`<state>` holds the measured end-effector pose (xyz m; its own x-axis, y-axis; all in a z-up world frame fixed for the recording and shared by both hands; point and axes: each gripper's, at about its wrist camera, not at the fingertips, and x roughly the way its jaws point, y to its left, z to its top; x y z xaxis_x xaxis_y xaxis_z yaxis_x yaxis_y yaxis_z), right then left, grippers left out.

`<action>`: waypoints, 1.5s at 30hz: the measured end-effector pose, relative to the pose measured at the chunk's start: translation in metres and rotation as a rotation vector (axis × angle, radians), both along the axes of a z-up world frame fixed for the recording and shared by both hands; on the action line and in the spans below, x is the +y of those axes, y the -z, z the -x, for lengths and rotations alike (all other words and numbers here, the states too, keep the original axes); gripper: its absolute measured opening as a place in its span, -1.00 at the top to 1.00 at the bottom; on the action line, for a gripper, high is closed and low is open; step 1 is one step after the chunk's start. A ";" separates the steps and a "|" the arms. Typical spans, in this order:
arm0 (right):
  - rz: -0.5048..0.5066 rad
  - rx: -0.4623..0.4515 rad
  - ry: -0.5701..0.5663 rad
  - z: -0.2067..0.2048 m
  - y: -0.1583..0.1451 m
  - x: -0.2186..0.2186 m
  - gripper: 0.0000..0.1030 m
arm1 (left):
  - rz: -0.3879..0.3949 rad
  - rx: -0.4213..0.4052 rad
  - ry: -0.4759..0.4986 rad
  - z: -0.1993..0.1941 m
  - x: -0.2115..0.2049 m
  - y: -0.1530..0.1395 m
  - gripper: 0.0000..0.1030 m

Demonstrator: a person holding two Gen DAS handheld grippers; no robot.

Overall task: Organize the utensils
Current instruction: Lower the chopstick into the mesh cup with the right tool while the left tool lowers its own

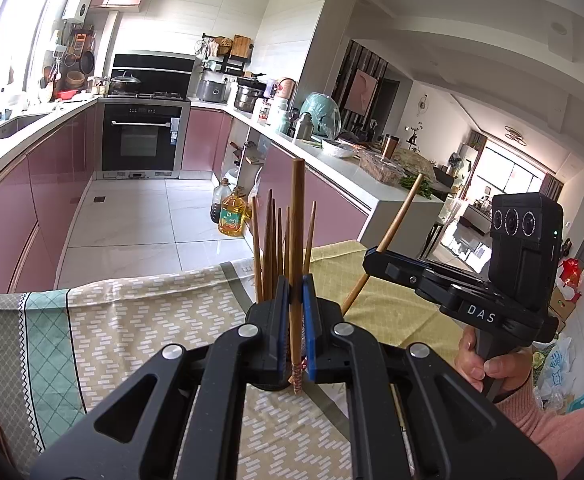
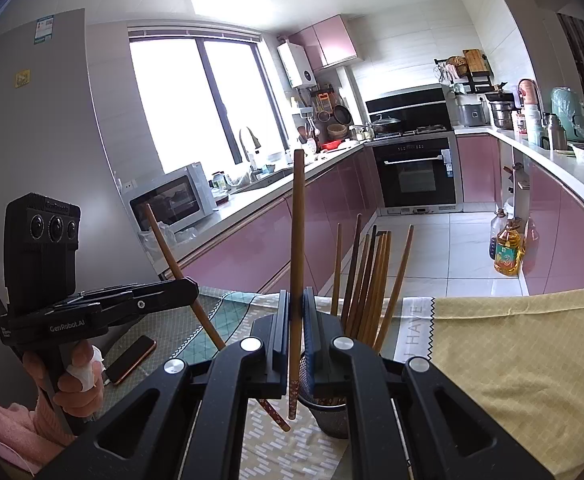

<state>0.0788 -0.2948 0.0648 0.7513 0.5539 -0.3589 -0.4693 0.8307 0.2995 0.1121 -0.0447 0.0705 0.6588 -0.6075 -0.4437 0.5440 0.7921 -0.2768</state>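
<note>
Holding one chopstick upright in each gripper: left gripper (image 1: 295, 292) clamped on a chopstick (image 1: 297, 216), right gripper (image 2: 297, 308) clamped on its own chopstick (image 2: 298, 216), patterned ends down, ready, I judge, to drop in. Mesh holder (image 2: 334, 416) with the other chopsticks (image 2: 368, 280) stands mid-table on the tablecloth (image 2: 512, 344), just behind the fingers.

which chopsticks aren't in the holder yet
Two: the chopstick clamped upright in the left gripper, and the chopstick pinched in the right gripper. The other chopsticks stand bunched in the mesh holder.
</note>
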 end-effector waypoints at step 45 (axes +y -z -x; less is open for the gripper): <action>0.000 -0.028 0.019 -0.001 -0.010 0.000 0.89 | -0.002 -0.039 -0.005 -0.005 -0.003 -0.016 0.86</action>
